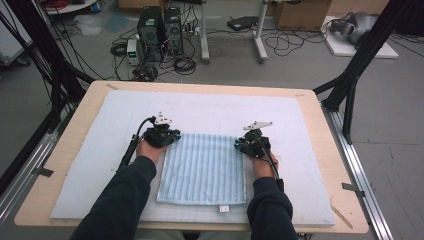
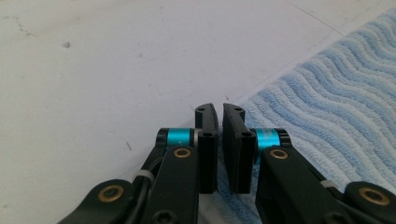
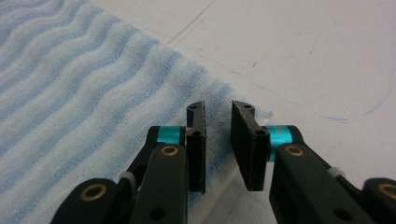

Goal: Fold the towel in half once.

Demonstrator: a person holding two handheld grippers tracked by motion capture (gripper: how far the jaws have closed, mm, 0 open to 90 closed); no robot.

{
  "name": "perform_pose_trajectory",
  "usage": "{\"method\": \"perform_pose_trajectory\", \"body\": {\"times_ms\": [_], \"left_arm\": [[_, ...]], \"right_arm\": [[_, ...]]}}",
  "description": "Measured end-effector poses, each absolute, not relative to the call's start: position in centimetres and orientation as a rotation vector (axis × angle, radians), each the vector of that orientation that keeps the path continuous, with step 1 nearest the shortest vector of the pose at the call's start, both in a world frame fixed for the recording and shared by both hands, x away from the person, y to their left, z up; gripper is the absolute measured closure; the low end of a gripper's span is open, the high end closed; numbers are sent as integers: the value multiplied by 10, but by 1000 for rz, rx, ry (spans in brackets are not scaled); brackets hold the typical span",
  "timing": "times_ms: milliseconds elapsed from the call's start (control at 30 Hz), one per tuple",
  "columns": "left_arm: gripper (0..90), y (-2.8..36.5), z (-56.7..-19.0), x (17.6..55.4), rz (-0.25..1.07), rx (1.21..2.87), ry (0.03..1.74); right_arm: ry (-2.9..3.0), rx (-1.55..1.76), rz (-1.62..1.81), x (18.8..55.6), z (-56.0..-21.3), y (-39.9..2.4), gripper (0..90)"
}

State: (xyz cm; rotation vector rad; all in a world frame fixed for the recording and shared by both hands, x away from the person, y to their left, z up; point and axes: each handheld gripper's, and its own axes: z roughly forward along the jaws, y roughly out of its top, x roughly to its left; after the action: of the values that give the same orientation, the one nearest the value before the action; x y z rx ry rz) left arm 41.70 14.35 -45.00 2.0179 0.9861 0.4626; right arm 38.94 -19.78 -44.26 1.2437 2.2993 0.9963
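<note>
Both sleeves are reaching in from my near edge. I am working a blue striped towel (image 1: 204,169) lying flat on the pale mat (image 1: 80,170) covering the counter (image 1: 320,130), its stripes running away from me. Left gripper (image 1: 161,135) is sitting at the far left corner, jaws nearly together, pinching nothing I can see. Right gripper (image 1: 253,142) is straddling the far right corner, jaws narrow; hold uncertain. Towel is lying toward me from both.

A pale mat (image 1: 100,165) covers most of the wooden bench (image 1: 40,190). On the floor beyond stand two black computer towers (image 1: 160,31) among loose cables (image 1: 280,42), with cardboard boxes (image 1: 300,14) farther right.
</note>
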Motion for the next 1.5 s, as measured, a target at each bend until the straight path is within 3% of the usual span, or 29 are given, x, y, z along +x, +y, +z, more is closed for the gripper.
{"method": "perform_pose_trajectory", "body": {"times_ms": [100, 167, 333, 500, 533, 667, 767, 833, 1233, 1300, 1367, 1500], "left_arm": [[675, 151, -444, 419, 476, 1956, 1019], [617, 159, -439, 421, 462, 1874, 1029], [579, 166, -440, 429, 366, 1797, 1006], [468, 163, -451, 434, 325, 1877, 1071], [475, 163, -451, 434, 320, 1892, 1067], [665, 158, -453, 432, 351, 1949, 1073], [871, 158, -453, 432, 294, 1932, 1090], [878, 161, -452, 433, 248, 1901, 1138], [879, 169, -441, 439, 370, 1737, 1115], [854, 169, -442, 439, 371, 1753, 1098], [673, 171, -441, 437, 370, 1755, 1062], [468, 177, -433, 430, 277, 1658, 1095]], "right_arm": [[2295, 1254, 981, 389, -437, -200, 680], [2269, 1247, 1027, 390, -432, -205, 674], [2237, 1278, 1057, 403, -421, -218, 605], [2322, 1273, 988, 416, -428, -211, 555], [2325, 1280, 963, 417, -430, -210, 557], [2360, 1286, 948, 421, -438, -209, 641], [2394, 1257, 972, 420, -438, -206, 850], [2386, 1214, 910, 418, -436, -199, 871], [2221, 1247, 991, 428, -427, -195, 874], [2213, 1263, 1001, 428, -428, -195, 833], [2175, 1325, 1027, 427, -425, -197, 639], [2137, 1328, 1067, 419, -414, -205, 468]]}}
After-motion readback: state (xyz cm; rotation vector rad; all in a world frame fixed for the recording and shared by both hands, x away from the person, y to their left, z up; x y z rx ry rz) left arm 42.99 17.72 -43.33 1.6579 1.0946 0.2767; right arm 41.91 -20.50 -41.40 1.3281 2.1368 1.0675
